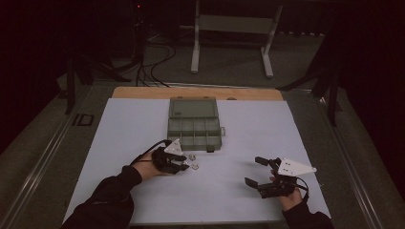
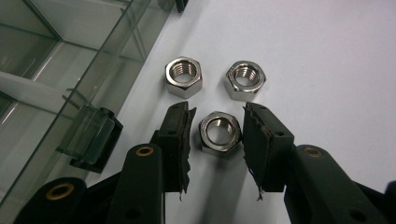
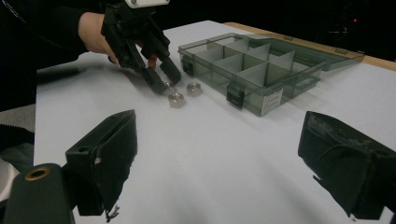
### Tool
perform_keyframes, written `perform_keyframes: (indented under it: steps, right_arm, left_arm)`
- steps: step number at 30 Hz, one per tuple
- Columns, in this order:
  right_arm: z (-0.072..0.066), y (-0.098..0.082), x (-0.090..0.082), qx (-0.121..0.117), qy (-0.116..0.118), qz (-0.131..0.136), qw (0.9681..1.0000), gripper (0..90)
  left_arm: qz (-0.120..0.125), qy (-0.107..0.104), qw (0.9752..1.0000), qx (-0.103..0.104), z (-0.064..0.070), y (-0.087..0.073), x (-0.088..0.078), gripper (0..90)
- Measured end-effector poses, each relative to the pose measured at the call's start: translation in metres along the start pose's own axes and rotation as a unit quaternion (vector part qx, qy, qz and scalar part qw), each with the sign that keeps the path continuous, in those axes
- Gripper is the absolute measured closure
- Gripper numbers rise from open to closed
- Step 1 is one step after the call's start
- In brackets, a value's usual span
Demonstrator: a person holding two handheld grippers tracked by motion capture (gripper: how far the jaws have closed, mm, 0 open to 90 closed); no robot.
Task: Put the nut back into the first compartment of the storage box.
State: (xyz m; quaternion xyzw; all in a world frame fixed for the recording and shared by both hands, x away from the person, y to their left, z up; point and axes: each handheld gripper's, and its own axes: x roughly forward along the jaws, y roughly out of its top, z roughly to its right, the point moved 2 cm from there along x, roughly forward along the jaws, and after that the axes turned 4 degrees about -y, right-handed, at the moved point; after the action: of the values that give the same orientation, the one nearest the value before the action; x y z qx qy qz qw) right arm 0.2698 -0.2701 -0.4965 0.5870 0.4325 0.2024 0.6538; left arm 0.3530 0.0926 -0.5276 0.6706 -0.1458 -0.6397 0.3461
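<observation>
Nearest the lens in your left gripper view, the two black jaws stood either side of a steel hex nut (image 2: 220,133), which lay flat on the white table sheet (image 2: 327,60) with its threaded hole facing up. Your left gripper (image 2: 216,122) had the jaws drawn in close about that nut; the right-hand pad looked to be against a flat of it, while a thin sliver of gap showed at the left-hand pad, so you could not be said to have it firmly pinched. The nut sat near the tips of the jaws, not deep between them. Just beyond the tips lay two more hex nuts, one (image 2: 183,76) ahead on the left and one (image 2: 245,80) ahead on the right, apart from each other and from the jaws. To the left of them ran the wall of the clear compartment box (image 2: 70,88), its lid thrown back and its black latch (image 2: 95,140) just beside your left jaw. Your right gripper (image 1: 257,171) rested well apart on the sheet, jaws wide and nothing between them.
</observation>
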Motion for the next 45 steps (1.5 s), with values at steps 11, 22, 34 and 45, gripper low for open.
perform_keyframes:
  steps: [11, 22, 34, 45]
  right_arm:
    - [0.000, 0.000, 0.000, 0.000, 0.000, 0.000, 1.0000, 12.0]
    - [0.000, 0.000, -0.001, 0.002, 0.000, 0.002, 1.0000, 12.0]
    - [0.000, 0.000, 0.000, 0.002, -0.001, 0.001, 1.0000, 12.0]
    - [0.000, 0.000, 0.000, 0.002, 0.000, 0.001, 1.0000, 12.0]
  left_arm:
    - [-0.021, -0.005, 0.9997, 0.010, 0.000, 0.004, 0.003, 69.6]
    - [0.008, 0.004, 0.9999, -0.009, 0.002, 0.010, -0.021, 70.4]
    - [0.067, 0.046, 0.9965, -0.018, 0.000, 0.037, -0.068, 70.3]
    - [0.107, 0.111, 0.9858, -0.067, -0.034, 0.053, -0.093, 70.3]
